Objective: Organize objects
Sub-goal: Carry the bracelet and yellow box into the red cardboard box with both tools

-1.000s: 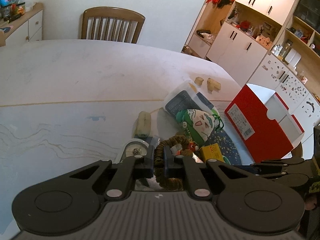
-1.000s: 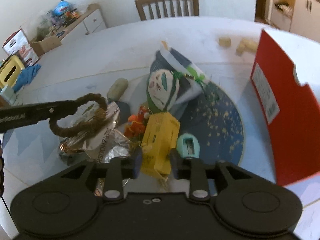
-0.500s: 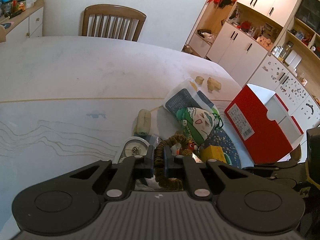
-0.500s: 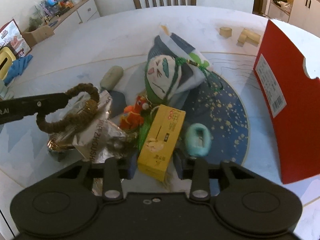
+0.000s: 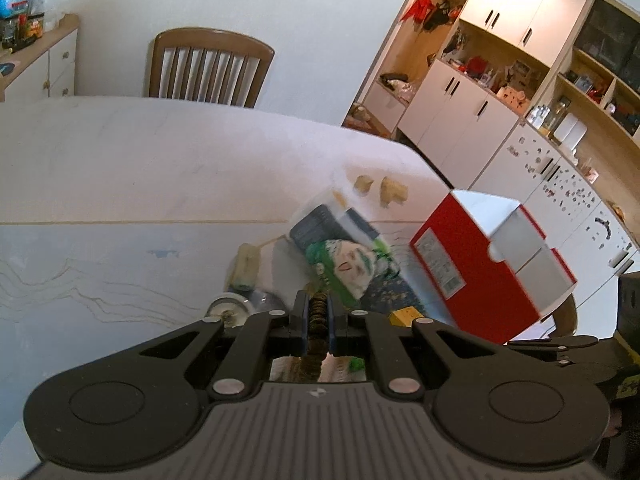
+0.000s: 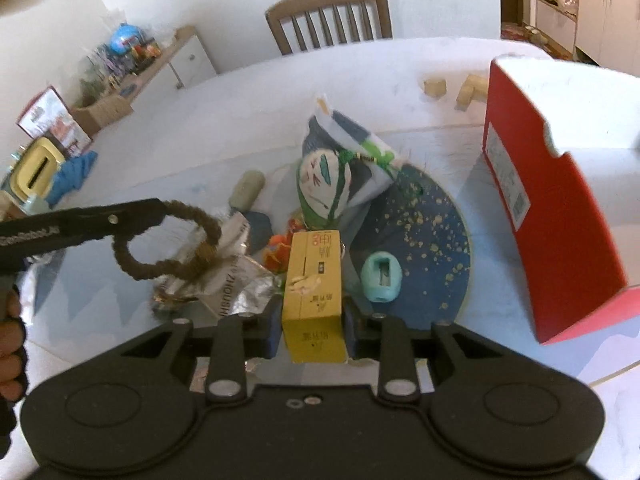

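Note:
My left gripper is shut on a brown fuzzy ring. In the right wrist view the left gripper comes in from the left, and the ring hangs from it above a crumpled foil wrapper. My right gripper holds a yellow box lengthwise; its jaws are closing and the pads press on the box's sides. The box is raised over the pile. A red shoebox stands open on the right.
On the white table lie a blue speckled plate, a teal sharpener, a green and white pouch, an orange toy, a beige cylinder and wooden blocks. A chair stands behind.
Both grippers have risen. The right jaws have closed onto the yellow box and lifted it off the pile. The left gripper has carried the brown ring higher above the foil.

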A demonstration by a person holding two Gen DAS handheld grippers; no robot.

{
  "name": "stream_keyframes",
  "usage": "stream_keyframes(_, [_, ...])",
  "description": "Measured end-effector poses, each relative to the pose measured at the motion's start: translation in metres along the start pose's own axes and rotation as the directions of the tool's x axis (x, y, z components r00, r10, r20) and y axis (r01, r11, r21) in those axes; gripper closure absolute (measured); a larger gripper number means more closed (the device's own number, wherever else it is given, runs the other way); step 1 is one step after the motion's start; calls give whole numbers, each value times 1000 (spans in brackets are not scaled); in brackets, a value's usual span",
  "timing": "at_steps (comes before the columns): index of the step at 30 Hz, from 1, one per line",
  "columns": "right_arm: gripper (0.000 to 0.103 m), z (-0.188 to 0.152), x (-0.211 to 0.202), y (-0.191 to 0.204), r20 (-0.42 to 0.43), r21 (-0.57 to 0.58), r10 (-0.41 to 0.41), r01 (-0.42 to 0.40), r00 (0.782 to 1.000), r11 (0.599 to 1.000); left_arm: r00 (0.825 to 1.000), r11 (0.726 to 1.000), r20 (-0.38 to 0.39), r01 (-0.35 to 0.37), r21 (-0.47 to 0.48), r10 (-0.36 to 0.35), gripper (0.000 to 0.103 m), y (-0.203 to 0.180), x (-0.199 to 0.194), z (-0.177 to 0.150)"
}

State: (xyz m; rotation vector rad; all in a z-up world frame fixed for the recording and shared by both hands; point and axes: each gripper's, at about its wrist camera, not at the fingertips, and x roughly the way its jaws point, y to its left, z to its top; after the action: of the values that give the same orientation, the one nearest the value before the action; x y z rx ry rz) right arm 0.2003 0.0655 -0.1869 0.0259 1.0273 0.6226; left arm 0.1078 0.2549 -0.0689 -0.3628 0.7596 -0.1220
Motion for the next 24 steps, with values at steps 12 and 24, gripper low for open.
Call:
stream_keyframes(12, [75,27,-75,-48,146,-23,97,-95,984,995,997,1000,75,3,22,-5,94,-71,-26,21])
stream_keyframes(24, [75,44,-120,-157,241,5,-4,3,971,1000,996,991,76,41,126,-50,94,-178,19,54])
